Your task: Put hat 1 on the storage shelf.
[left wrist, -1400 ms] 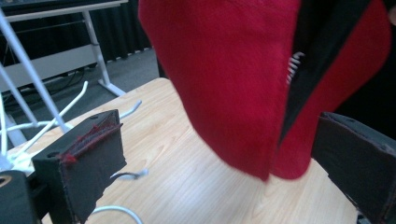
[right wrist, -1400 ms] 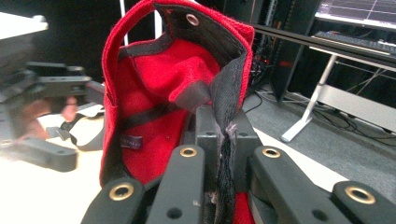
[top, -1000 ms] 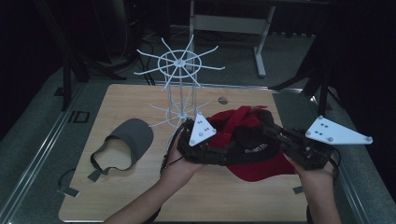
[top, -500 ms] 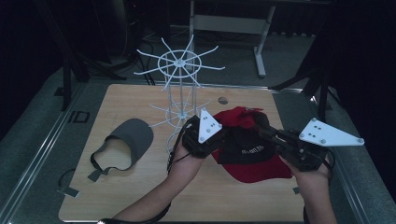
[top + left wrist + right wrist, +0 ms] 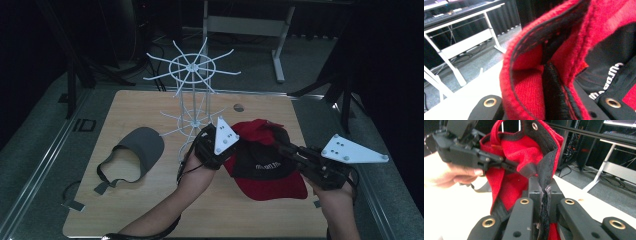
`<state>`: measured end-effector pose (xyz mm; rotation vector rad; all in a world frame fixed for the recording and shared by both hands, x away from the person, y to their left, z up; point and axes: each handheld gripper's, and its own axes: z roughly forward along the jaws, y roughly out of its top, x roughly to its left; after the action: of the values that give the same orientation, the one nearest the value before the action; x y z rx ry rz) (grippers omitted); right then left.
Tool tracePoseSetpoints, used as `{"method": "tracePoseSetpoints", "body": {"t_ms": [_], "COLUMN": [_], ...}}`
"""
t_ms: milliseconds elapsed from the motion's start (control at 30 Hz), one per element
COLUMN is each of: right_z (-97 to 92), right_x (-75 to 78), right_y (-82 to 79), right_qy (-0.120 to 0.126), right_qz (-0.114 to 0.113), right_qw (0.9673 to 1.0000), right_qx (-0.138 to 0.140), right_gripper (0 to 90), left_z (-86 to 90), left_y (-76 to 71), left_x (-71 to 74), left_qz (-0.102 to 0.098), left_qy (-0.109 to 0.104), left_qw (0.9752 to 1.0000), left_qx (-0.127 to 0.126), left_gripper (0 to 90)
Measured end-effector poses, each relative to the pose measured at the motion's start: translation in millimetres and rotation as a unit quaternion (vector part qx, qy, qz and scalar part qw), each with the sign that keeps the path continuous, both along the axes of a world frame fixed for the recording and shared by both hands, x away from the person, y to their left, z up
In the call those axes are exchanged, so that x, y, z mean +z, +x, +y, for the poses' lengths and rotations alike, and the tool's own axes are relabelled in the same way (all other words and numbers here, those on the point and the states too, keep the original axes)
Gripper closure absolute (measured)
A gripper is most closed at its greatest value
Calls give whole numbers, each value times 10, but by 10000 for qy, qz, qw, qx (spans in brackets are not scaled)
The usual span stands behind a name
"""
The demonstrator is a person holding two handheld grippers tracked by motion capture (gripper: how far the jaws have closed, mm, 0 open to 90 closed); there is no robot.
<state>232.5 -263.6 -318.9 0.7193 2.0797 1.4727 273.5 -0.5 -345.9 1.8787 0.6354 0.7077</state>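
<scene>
Dark room, black drapes and a pale wooden table set the scene, and at lower right of centre in the high view your red cap hangs lifted between both tools, its brim dipping toward the tabletop. What has just changed is your left gripper: its jaws have just been closing, and now they are pinched on the cap's rear band, red knit and black trim crowding the left gripper view. Your right gripper is clamped on the black strap edge of the same opening, seen squeezed between its jaws in the right gripper view. With two holds on the rim, you look ready to spread the cap and carry it to the white wire rack standing at upper centre. At left lies the grey visor, untouched and well apart from the cap.
</scene>
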Motion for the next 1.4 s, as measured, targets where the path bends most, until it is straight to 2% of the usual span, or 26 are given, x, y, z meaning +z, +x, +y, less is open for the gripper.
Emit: {"method": "tracePoseSetpoints", "body": {"t_ms": [200,233,267,300,333,367,400,433,467,500,533,600,633,667,767,800,833,867,933,967,1033,1100,1200,1267,1333,1400], "right_z": [-45,-59,-72,-94,-105,-120,-134,-142,-139,-129,-123,-104,-103,-104,-102,-103,-109,-116,-127,-135,-149,-183,-278,-359,-381,-368], "right_x": [-87,-98,-110,-124,-132,-144,-157,-168,-181,-197,-205,-221,-224,-224,-212,-199,-186,-162,-107,-91,-63,-59,-42,-6,26,38], "right_y": [-85,-109,-133,-163,-180,-195,-208,-221,-232,-247,-255,-267,-271,-275,-309,-327,-340,-360,-390,-390,-371,-306,-245,-250,-266,-264], "right_qy": [178,166,176,183,165,119,108,73,0,-55,-86,-151,-138,-129,-177,-169,-92,-53,-95,-62,-132,14,361,597,500,392], "right_qz": [104,93,99,92,68,48,63,77,74,85,86,86,103,117,98,119,117,110,-35,-66,-157,-74,49,-10,-92,-151], "right_qw": [9998,9998,9998,9997,9998,9999,9999,9999,9999,9998,9997,9995,9994,9992,9983,9970,9959,9952,9948,9945,9945,9931,9888,9874,9895,9916], "right_qx": [43,53,83,128,122,97,105,123,133,188,201,263,302,350,552,748,896,972,1012,1039,1025,1169,1445,1466,1356,1224], "right_gripper": [829,822,815,806,805,803,803,803,803,802,803,801,798,781,678,615,592,585,538,535,494,495,517,525,522,528], "left_z": [-18,-13,4,17,55,100,131,163,191,200,208,205,206,208,229,229,233,229,215,211,205,209,231,242,245,242], "left_y": [23,25,40,48,78,107,136,164,176,184,183,169,160,159,154,152,149,138,120,107,94,79,59,61,58,49], "left_x": [32,37,47,56,71,77,89,97,99,103,105,110,109,110,110,112,113,112,110,107,115,122,127,118,104,101], "left_qz": [-45,-48,-72,-127,-123,-147,-129,-103,-152,-151,-185,-246,-304,-324,-419,-458,-465,-502,-516,-543,-527,-547,-585,-559,-562,-585], "left_qy": [-51,-94,-141,-95,-198,-360,-364,-412,-451,-432,-405,-310,-290,-282,-355,-331,-359,-343,-261,-254,-132,-83,25,48,47,42], "left_qw": [9996,9990,9961,9956,9917,9864,9860,9823,9801,9800,9778,9780,9764,9762,9716,9715,9687,9674,9653,9627,9596,9573,9571,9568,9560,9533], "left_qx": [-274,-441,-866,-922,-1262,-1597,-1624,-1827,-1926,-1939,-2046,-2046,-2119,-2127,-2302,-2300,-2411,-2457,-2549,-2639,-2760,-2837,-2837,-2854,-2880,-2963], "left_gripper": [894,894,894,893,893,893,894,894,894,894,894,894,894,894,894,894,894,894,893,893,893,893,893,893,893,893]}}
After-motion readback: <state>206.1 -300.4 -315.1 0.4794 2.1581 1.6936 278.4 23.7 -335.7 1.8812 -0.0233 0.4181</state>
